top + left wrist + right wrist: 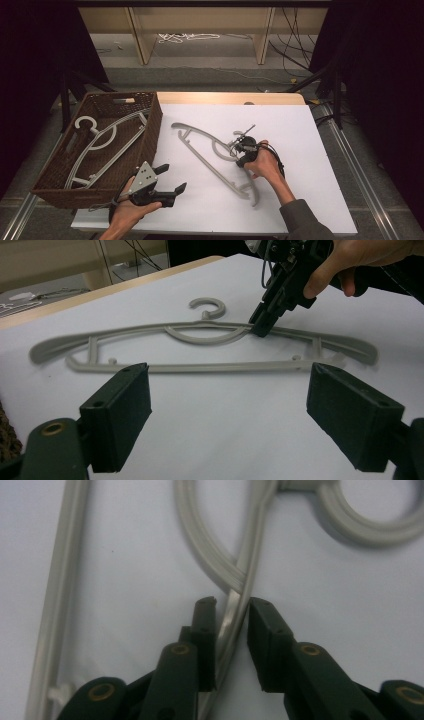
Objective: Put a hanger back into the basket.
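A grey plastic hanger lies flat on the white sheet, its hook toward the right gripper. My right gripper points down at the hanger's upper arm beside the hook. In the right gripper view its jaws sit tight on either side of that arm, pads pressing on it. The left gripper view shows the same hanger with the right gripper clamped on it. My left gripper hovers near the table's front left, open, nothing between its jaws.
A brown wicker basket stands at the left edge of the table with a pale hanger lying in it. The white sheet covers most of the tabletop. Cables lie on the floor behind the table.
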{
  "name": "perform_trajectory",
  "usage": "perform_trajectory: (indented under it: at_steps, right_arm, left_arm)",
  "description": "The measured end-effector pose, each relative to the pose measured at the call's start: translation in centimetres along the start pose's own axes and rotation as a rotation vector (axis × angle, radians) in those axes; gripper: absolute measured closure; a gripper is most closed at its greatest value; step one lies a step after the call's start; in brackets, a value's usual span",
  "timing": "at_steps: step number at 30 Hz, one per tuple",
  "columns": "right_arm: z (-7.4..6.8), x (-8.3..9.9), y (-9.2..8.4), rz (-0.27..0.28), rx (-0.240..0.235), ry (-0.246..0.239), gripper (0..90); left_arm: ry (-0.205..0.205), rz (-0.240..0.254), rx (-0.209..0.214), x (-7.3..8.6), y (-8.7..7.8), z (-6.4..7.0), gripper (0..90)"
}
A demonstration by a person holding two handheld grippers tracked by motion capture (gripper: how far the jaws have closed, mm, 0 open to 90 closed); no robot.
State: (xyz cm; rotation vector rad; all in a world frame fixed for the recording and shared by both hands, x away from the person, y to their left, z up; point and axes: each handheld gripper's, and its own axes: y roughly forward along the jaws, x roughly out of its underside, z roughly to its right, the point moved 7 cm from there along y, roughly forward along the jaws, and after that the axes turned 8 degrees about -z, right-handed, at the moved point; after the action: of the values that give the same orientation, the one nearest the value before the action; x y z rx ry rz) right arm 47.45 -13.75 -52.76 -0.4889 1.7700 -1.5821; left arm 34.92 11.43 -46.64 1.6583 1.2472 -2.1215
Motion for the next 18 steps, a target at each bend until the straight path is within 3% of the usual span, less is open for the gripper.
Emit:
perform_trajectory:
  at_steps: [3,12,13,18]
  right_arm:
    - [0.21,0.05,-0.04,0.001,-0.010,0.011,81.4]
    - [-0.01,0.04,-0.14,-0.008,0.016,-0.060,81.6]
    - [-0.03,0.01,-0.12,-0.008,0.022,-0.074,81.6]
    - [-0.07,0.42,-0.43,-0.027,0.057,-0.131,81.7]
  left_arm:
    - [0.002,-0.002,0.001,0.04,0.00,0.02,17.6]
    - [-0.008,-0.004,0.004,0.12,0.08,0.06,17.6]
    - [0.007,-0.007,0.001,0.12,0.06,-0.02,17.6]
    - [0.008,-0.007,0.006,0.16,0.17,0.04,17.6]
